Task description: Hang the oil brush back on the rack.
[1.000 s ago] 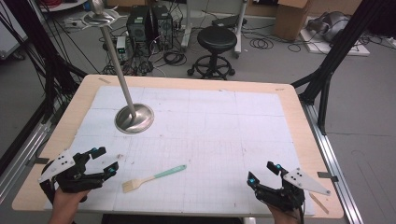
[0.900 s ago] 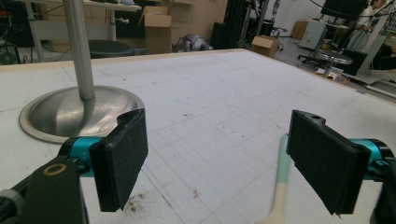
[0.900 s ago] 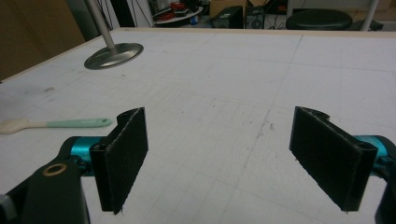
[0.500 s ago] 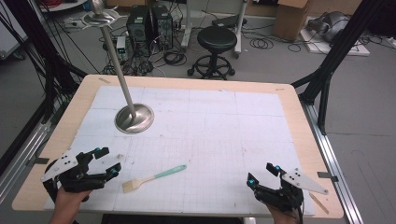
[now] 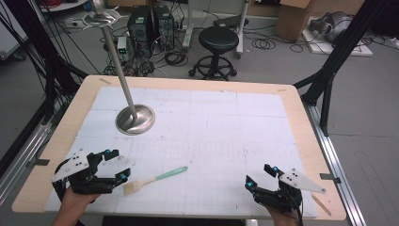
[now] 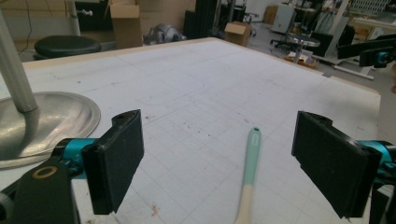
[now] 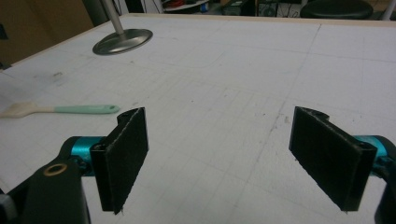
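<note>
A small brush (image 5: pixel 155 179) with a mint-green handle and pale bristles lies flat near the table's front edge. My left gripper (image 5: pixel 117 165) sits just left of its bristle end, open, with nothing between the jaws. Looking along those jaws in the left gripper view, the brush handle (image 6: pixel 250 161) points away ahead of my left gripper (image 6: pixel 224 163). My right gripper (image 5: pixel 258 177) rests open at the front right, well apart from the brush. The right gripper view shows my right gripper (image 7: pixel 219 158) wide open and the brush (image 7: pixel 70 109) off to the left.
A metal stand with a round base (image 5: pixel 135 118) and a tall pole (image 5: pixel 115 56) rises at the back left of the white gridded mat (image 5: pixel 211 127). Its base (image 6: pixel 42 121) lies close ahead-left of the left gripper. A stool (image 5: pixel 219 40) and cables sit beyond the table.
My left gripper has shifted a little rightward toward the brush's bristle end. The right gripper has barely moved, and the brush lies where it was.
</note>
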`<move>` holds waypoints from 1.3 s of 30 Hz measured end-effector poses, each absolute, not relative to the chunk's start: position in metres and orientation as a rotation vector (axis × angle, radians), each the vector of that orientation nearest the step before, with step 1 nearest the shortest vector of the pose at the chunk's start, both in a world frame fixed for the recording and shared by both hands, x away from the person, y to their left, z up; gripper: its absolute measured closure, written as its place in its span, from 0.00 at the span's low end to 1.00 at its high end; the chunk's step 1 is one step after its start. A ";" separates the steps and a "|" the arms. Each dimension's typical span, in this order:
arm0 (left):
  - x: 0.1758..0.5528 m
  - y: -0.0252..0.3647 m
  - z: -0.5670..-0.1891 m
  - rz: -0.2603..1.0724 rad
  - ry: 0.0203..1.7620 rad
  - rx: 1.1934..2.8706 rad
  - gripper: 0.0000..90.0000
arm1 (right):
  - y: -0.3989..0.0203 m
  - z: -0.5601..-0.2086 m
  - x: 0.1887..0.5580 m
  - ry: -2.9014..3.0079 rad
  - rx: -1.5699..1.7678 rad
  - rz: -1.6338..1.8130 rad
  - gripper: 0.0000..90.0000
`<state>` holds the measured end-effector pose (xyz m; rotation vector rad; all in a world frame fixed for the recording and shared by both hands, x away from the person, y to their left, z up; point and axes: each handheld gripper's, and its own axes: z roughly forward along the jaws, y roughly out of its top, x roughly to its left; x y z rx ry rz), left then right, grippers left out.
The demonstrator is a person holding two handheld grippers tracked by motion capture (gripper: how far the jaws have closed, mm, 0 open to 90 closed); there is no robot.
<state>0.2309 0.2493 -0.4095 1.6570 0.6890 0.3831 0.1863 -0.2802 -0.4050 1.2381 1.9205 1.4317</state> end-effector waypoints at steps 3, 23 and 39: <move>0.234 0.245 -0.406 0.347 0.635 1.676 0.35 | -0.281 -0.406 0.187 1.928 1.242 1.434 0.21; 0.272 0.172 -0.430 0.089 0.511 2.094 0.55 | -0.281 -0.408 0.188 1.946 1.257 1.422 0.21; 0.275 0.169 -0.439 0.072 0.514 2.251 0.69 | -0.282 -0.409 0.188 1.947 1.268 1.409 0.21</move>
